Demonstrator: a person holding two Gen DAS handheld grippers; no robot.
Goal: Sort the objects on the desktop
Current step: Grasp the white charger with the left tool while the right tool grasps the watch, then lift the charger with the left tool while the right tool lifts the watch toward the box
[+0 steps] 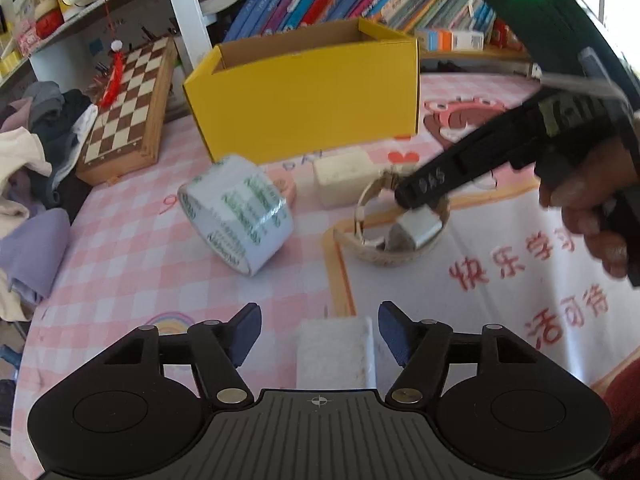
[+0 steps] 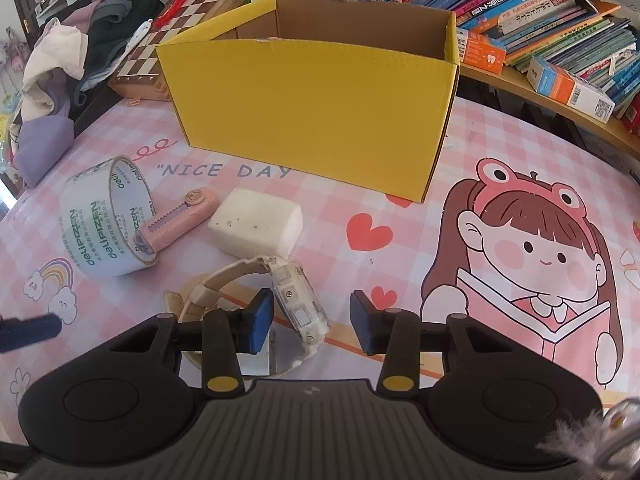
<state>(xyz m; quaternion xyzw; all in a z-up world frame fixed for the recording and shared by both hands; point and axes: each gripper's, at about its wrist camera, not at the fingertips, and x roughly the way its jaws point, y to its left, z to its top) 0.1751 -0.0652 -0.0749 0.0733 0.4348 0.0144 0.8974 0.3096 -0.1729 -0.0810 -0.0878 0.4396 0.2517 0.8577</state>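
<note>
In the left wrist view my left gripper is open, and a white block lies on the mat between its fingers, untouched on its left side. Beyond it a tape roll stands tilted, near a white eraser and a pale wristwatch. My right gripper is open around the watch: the left pad is close to the watch face, the right pad stands clear. A pink utility knife leans on the tape roll. The open yellow box stands behind.
A chessboard and a heap of clothes lie at the left edge of the pink checked mat. Shelves of books run behind the box. A hand holds the right gripper at the right.
</note>
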